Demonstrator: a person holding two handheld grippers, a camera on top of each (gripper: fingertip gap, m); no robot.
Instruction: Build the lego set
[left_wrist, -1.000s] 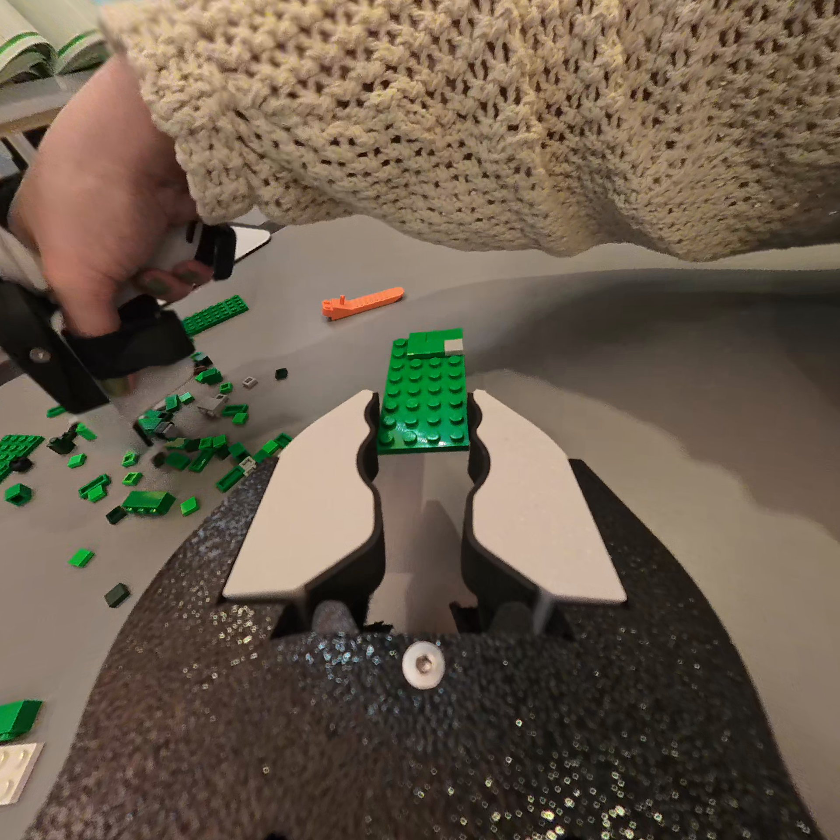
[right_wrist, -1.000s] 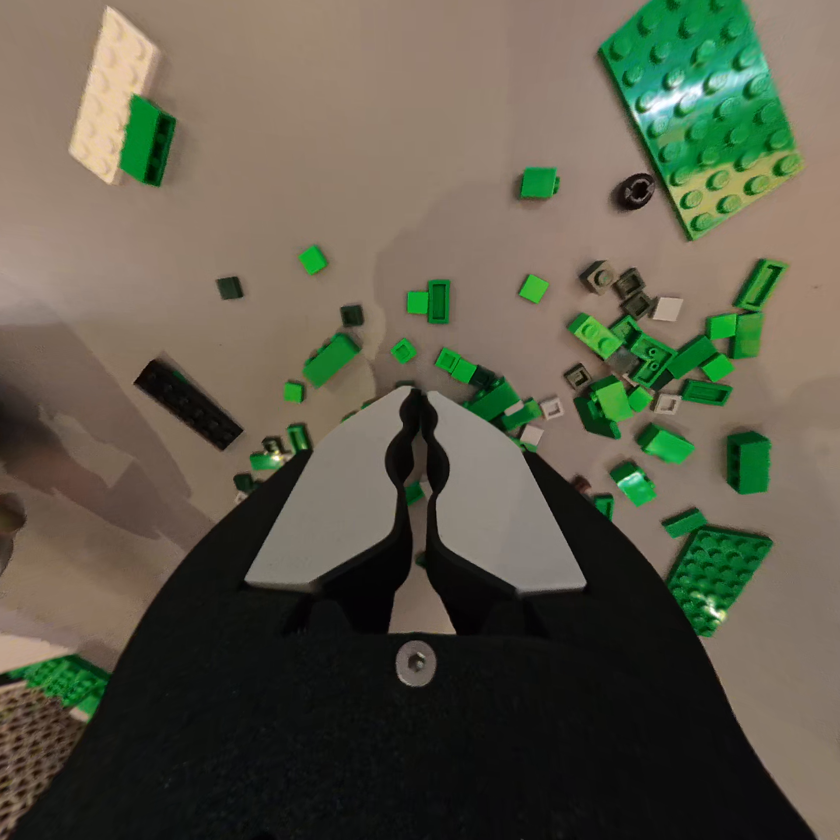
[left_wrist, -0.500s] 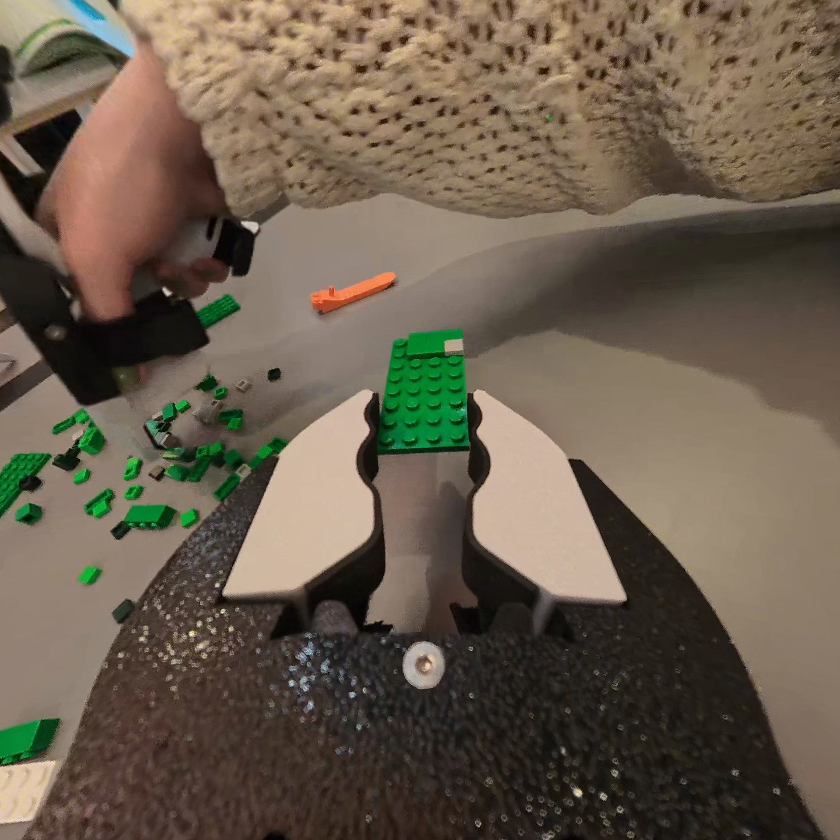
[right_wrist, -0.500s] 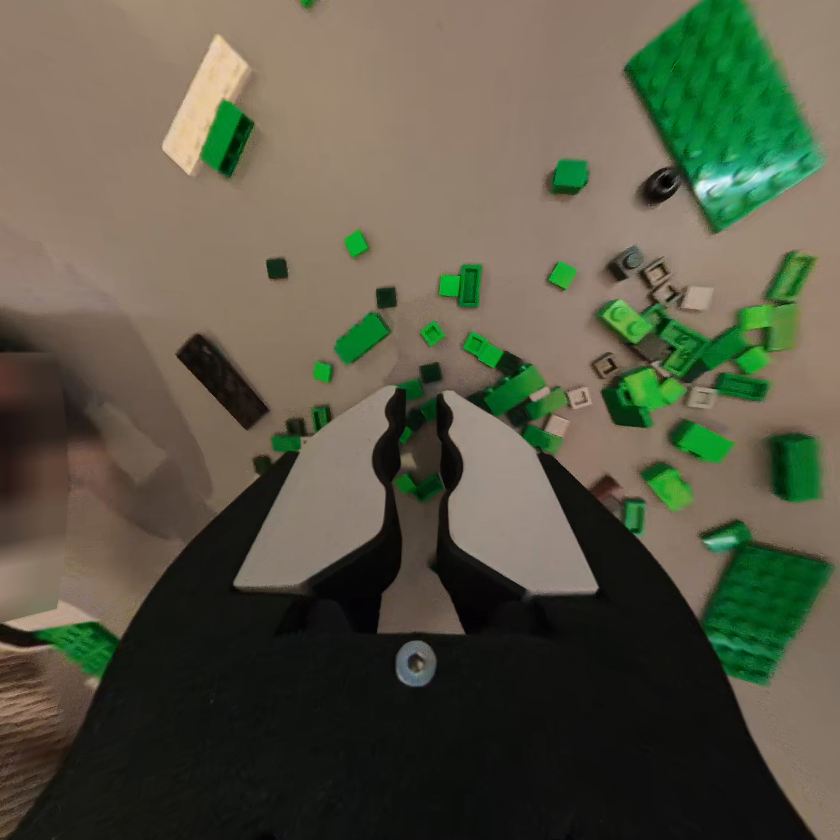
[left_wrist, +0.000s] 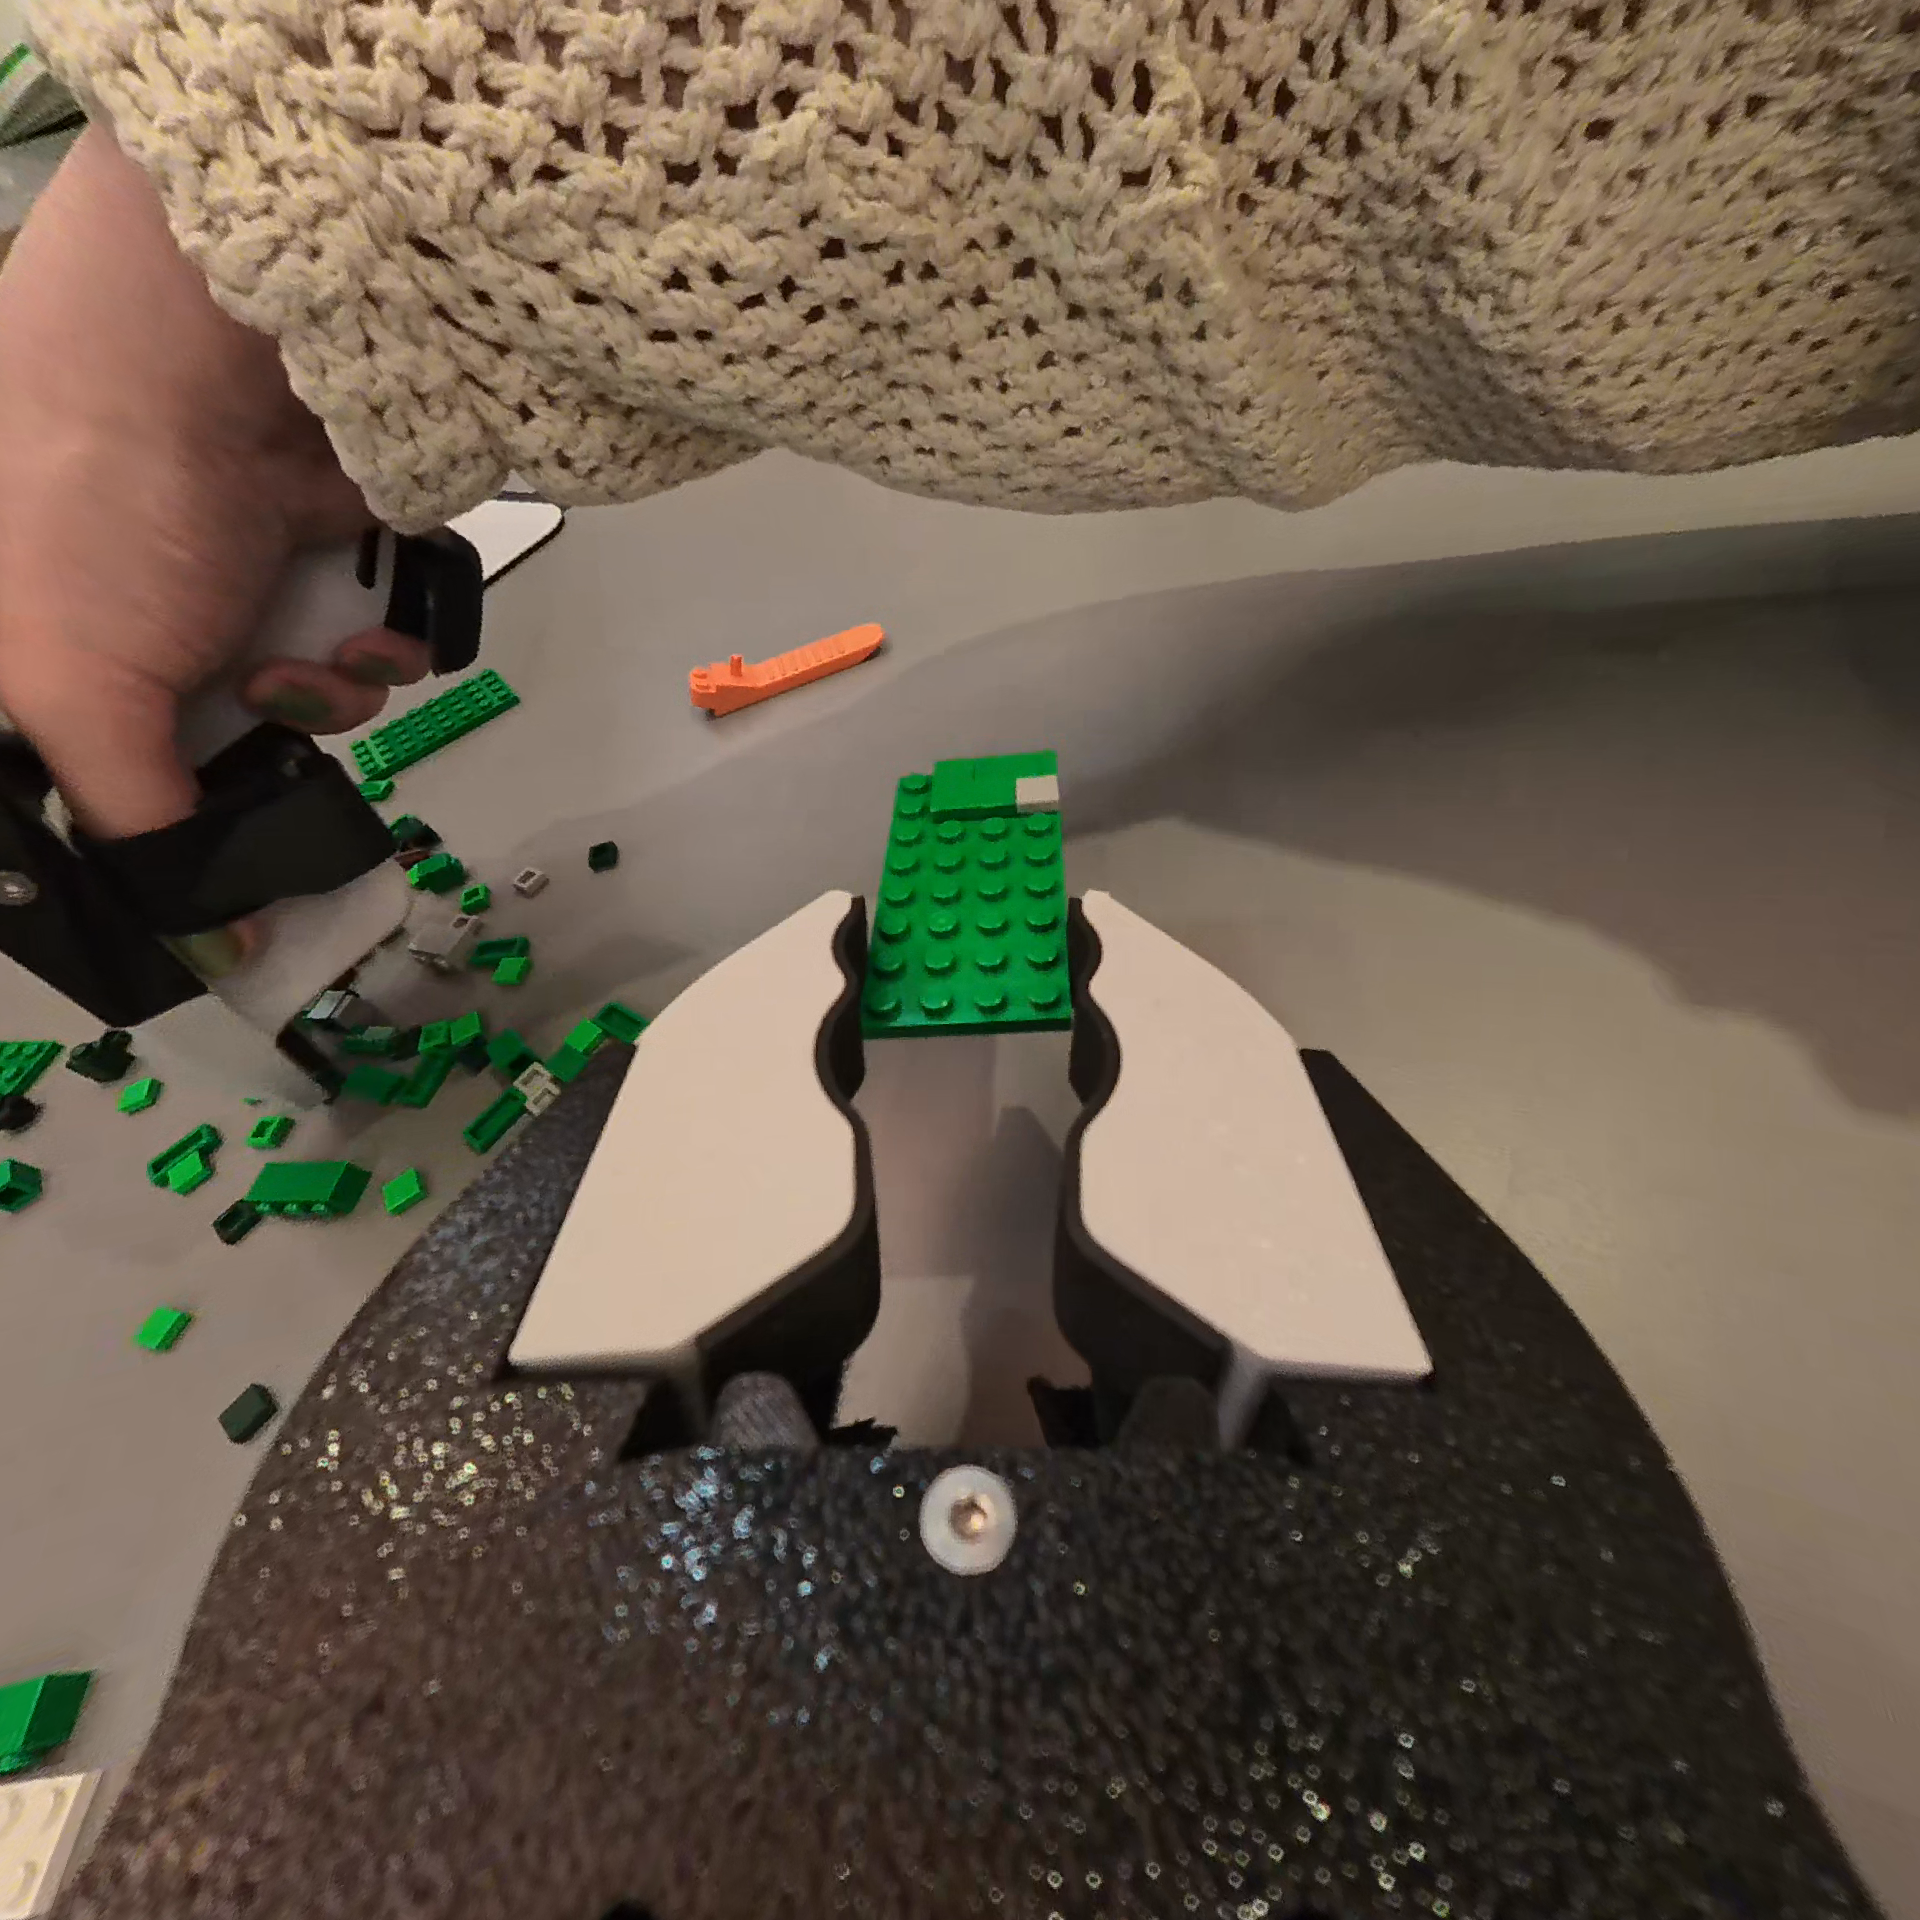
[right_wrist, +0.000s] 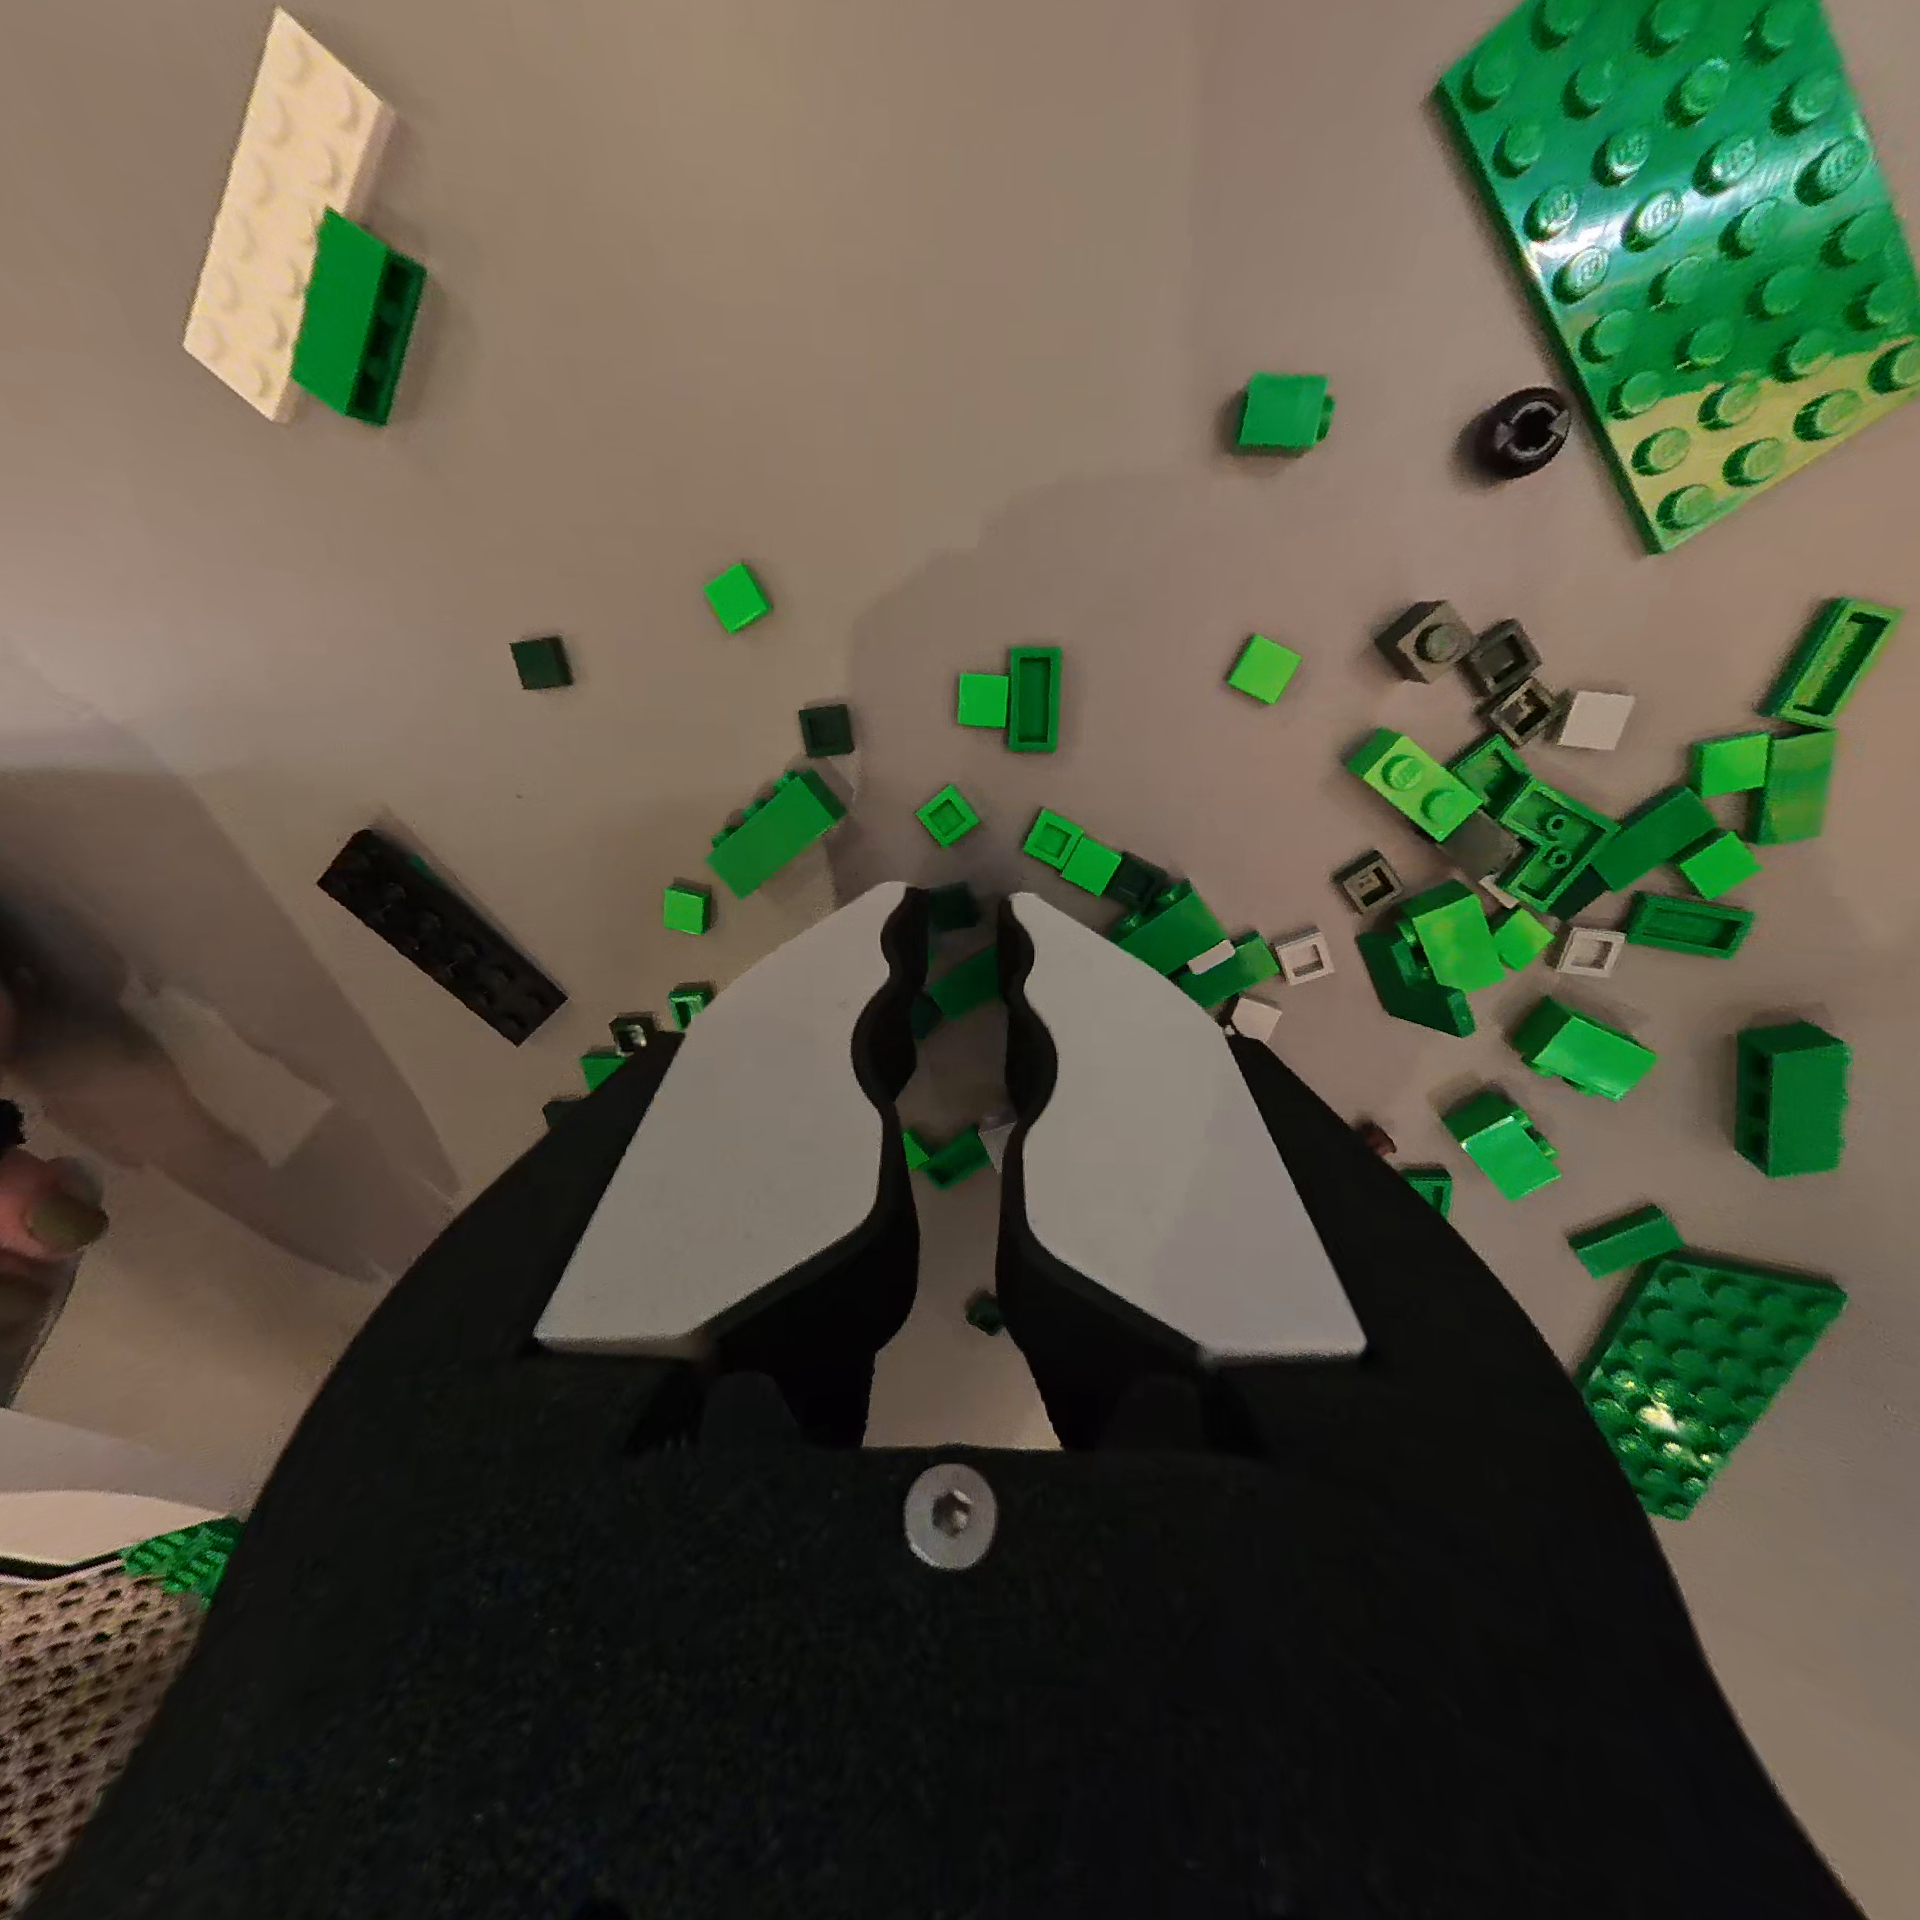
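Observation:
My left gripper (left_wrist: 966, 906) is shut on the near end of a long green plate (left_wrist: 966, 935), which bears a green tile (left_wrist: 982, 784) and a small grey tile (left_wrist: 1037, 793) at its far end. My right gripper (right_wrist: 961, 899) points down over a scatter of small green pieces (right_wrist: 1164, 925). Its jaws stand a narrow gap apart, with a dark green piece (right_wrist: 951, 906) showing between the tips. It also shows in the left wrist view (left_wrist: 312, 1023), held by a hand (left_wrist: 125, 499), tips down in the pile.
A knit sleeve (left_wrist: 1039, 260) hangs over the held plate. An orange brick separator (left_wrist: 784, 667) lies beyond it. Around the pile lie a white plate with a green brick (right_wrist: 260, 187), a black plate (right_wrist: 442, 935), a large green plate (right_wrist: 1683, 239) and a smaller green plate (right_wrist: 1704, 1371). The orange brick separator (left_wrist: 784, 667) is about 20 centimeters from both grippers' fingertips.
My right gripper went from shut to slightly open and shifted over the pile. My left gripper still holds the green plate in the same place.

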